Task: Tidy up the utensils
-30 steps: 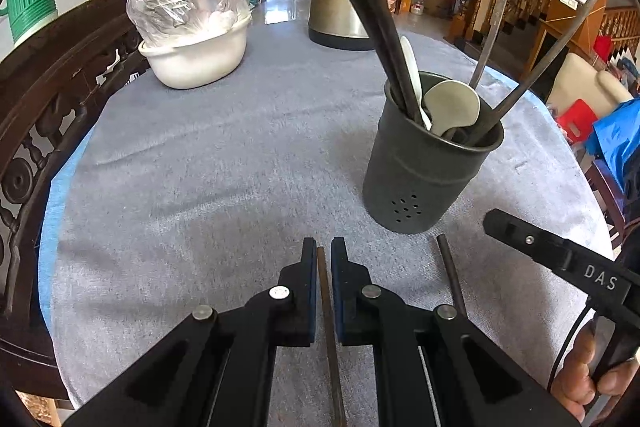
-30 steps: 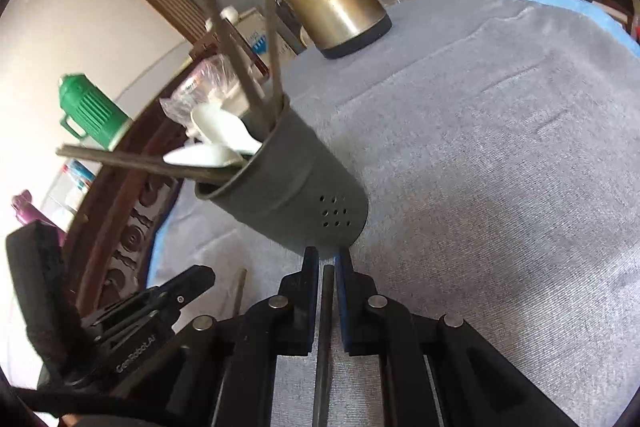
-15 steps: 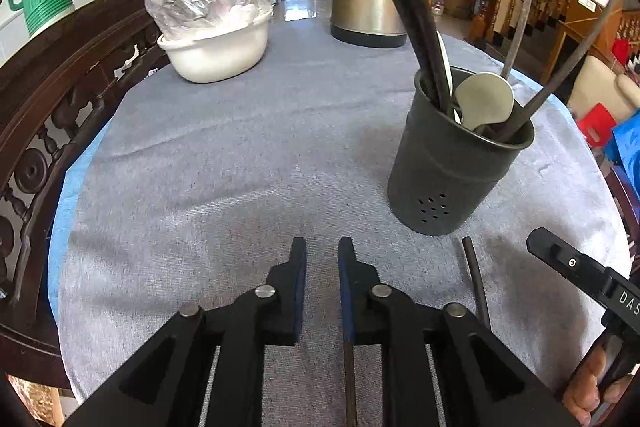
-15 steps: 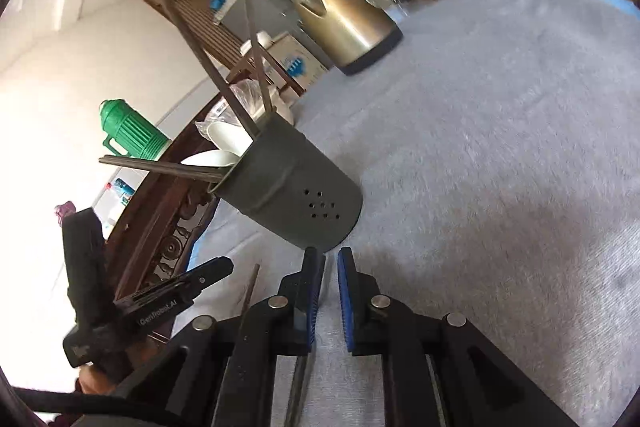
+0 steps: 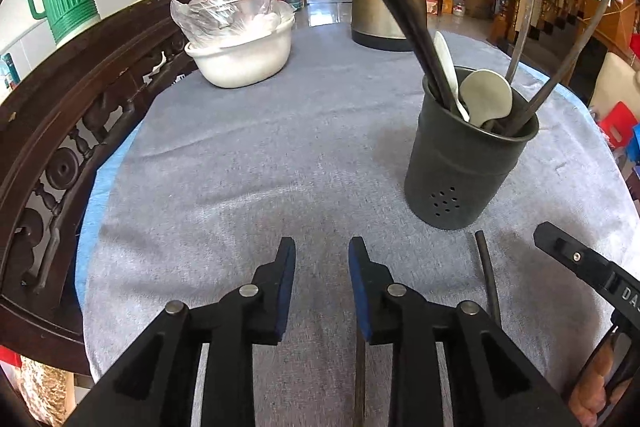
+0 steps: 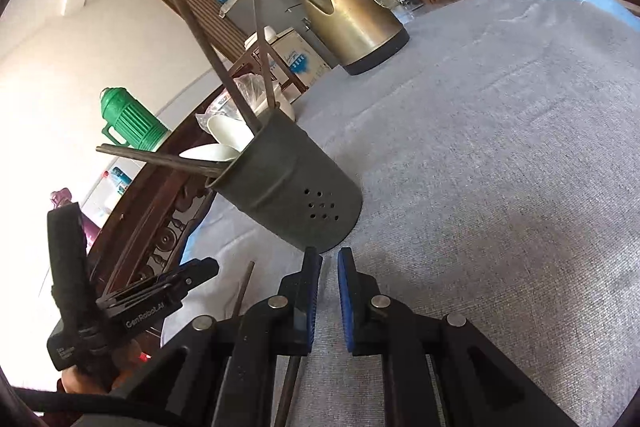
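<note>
1. Grey holder [image 5: 468,163] stands on the cloth [image 5: 260,155], spoons and chopsticks inside.
2. Left gripper [image 5: 322,259] is opening, having released its chopstick [image 5: 359,379], now lying below the jaws.
3. Right gripper [image 6: 329,269], narrowly parted, has likewise released its chopstick [image 6: 289,383]; both remain unsorted.

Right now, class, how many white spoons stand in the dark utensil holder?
2. A broad-bowled spoon leans at the middle of the holder; a slimmer spoon stands just left of it, beside the dark chopstick. Others could be hidden deeper inside.
</note>
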The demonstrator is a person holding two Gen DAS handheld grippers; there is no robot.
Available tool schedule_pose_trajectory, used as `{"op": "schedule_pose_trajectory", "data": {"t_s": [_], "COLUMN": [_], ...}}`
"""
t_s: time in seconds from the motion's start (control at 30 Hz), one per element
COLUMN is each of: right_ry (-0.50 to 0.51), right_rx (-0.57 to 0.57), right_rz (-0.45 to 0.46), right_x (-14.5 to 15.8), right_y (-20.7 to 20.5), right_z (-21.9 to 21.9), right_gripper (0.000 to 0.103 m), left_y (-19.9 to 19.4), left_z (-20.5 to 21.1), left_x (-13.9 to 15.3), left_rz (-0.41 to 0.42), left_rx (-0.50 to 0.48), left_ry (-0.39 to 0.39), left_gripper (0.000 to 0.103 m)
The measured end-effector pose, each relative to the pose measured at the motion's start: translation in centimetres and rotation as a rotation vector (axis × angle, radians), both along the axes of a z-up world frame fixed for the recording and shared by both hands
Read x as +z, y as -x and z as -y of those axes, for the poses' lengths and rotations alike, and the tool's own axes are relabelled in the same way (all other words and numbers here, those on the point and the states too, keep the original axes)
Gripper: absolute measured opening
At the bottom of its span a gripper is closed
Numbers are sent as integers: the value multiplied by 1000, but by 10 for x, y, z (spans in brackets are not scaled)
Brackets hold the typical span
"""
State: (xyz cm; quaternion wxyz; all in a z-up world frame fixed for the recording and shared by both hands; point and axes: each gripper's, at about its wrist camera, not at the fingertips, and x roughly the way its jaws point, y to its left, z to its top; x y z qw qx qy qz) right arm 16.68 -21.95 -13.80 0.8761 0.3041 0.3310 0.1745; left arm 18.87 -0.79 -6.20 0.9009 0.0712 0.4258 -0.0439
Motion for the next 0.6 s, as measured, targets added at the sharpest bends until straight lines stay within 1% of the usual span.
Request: {"op": "schedule_pose_trajectory", "data": {"t_s": [0.27, 0.4, 0.47, 0.6], "right_ry": [7, 1, -6, 0], "right_rx": [2, -2, -2, -2], "right_rz": [-8, -16, -22, -28], "right_x": [-2, -3, -5, -5], "right_y": [-1, -3, -4, -5], "right_z": [-1, 0, 0, 0], "right_gripper": [13, 13, 13, 13], "left_y": [11, 11, 10, 10], "left_z": [5, 2, -1, -5], "left_x": [14, 19, 21, 22], "left_rz": [47, 59, 60, 58], "left_rx": [-11, -4, 4, 13], "left_ry": [-57, -62, -55, -44], "left_gripper": [40, 42, 45, 47]}}
